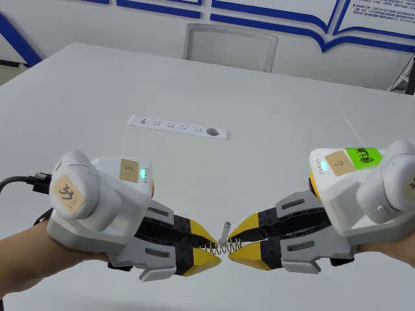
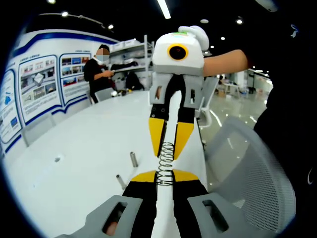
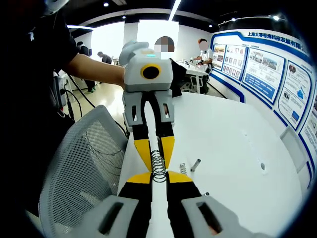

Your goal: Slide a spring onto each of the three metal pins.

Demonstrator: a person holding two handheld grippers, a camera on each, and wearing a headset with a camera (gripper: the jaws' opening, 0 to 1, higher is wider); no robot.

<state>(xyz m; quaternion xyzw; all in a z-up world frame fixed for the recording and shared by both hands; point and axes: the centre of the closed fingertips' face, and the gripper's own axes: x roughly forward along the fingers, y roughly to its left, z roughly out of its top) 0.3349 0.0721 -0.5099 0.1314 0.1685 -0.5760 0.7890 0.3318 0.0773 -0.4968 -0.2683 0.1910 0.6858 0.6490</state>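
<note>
A small metal spring (image 1: pixel 222 245) hangs stretched just above the white table (image 1: pixel 272 149), and both grippers pinch it, one at each end. My left gripper (image 1: pixel 214 249) comes in from the left, shut on the spring's left end. From the right, my right gripper (image 1: pixel 232 245) is shut on the other end, so the yellow tips nearly meet. One upright metal pin (image 1: pixel 226 230) stands just behind the spring. The left gripper view has the spring (image 2: pixel 165 163) and two pins (image 2: pixel 133 159) (image 2: pixel 120 181). The right gripper view has the spring (image 3: pixel 158 166), a pin (image 3: pixel 195 165) and a short coiled piece (image 3: pixel 183 168).
A white power strip (image 1: pixel 177 126) lies mid-table. A grey chair (image 1: pixel 230 45) stands at the far edge. A mesh chair (image 2: pixel 252 168) sits close behind the near edge. People stand in the background, away from the table.
</note>
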